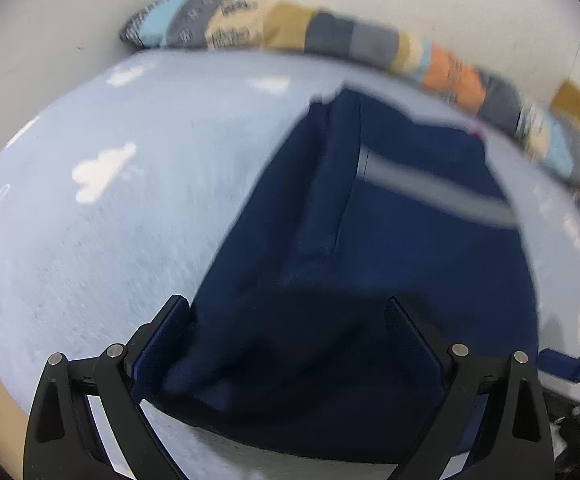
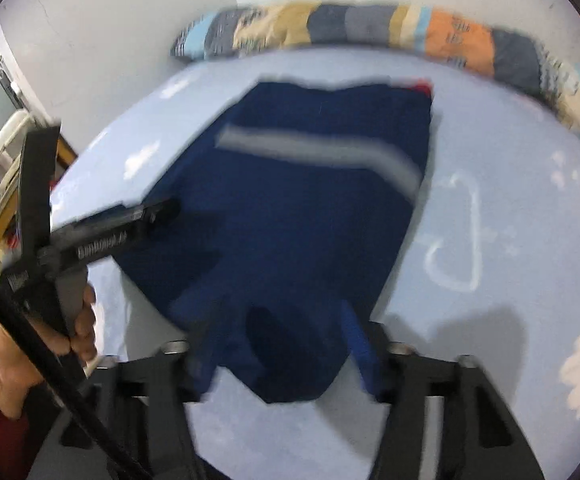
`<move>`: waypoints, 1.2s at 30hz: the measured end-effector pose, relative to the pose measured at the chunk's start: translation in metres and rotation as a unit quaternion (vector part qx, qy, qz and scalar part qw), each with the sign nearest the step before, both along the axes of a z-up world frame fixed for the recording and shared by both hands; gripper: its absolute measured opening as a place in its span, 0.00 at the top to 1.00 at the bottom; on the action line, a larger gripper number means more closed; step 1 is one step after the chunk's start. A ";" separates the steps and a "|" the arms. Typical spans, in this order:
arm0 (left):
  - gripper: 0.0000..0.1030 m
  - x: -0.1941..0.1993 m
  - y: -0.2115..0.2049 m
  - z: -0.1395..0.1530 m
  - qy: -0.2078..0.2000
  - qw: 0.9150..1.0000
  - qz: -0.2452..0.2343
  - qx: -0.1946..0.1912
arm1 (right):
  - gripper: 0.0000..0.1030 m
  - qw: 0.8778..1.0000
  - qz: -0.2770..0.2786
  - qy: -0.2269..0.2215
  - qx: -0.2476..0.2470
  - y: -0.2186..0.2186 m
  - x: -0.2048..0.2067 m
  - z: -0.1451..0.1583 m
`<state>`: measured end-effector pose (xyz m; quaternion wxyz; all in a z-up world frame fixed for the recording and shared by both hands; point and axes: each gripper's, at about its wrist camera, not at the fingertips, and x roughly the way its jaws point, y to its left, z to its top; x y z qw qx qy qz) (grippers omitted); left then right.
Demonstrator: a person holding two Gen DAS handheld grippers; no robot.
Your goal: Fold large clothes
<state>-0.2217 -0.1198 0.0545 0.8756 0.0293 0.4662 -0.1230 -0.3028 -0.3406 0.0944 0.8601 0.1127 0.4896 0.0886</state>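
A navy blue garment (image 1: 369, 248) with a grey stripe lies spread on a light blue bed sheet (image 1: 110, 220). My left gripper (image 1: 286, 320) is open, its fingers wide apart over the garment's near edge. In the right wrist view the same garment (image 2: 290, 208) lies ahead, and my right gripper (image 2: 282, 344) is open with the garment's near hem between its fingers (image 2: 357, 336). The left gripper's body (image 2: 102, 236) shows at the left of that view, held in a hand. Both views are motion-blurred.
A patchwork pillow or blanket (image 1: 329, 36) runs along the far edge of the bed against a white wall (image 2: 110, 32). The sheet (image 2: 489, 240) has white cloud prints. Wooden furniture (image 2: 2, 184) stands at the left of the bed.
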 end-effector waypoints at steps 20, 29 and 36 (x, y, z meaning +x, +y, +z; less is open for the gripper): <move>0.02 0.105 0.064 -0.011 0.233 0.936 -0.049 -0.260 | 0.22 0.960 -0.132 -0.011 0.245 -0.115 0.009 -0.015; 0.02 0.121 0.029 -0.043 0.302 0.898 -0.116 -0.298 | 0.21 0.959 -0.118 0.020 0.257 -0.116 0.035 -0.047; 0.02 0.120 0.010 -0.045 0.285 0.903 -0.112 -0.301 | 0.17 0.942 -0.101 0.022 0.318 -0.117 0.082 -0.074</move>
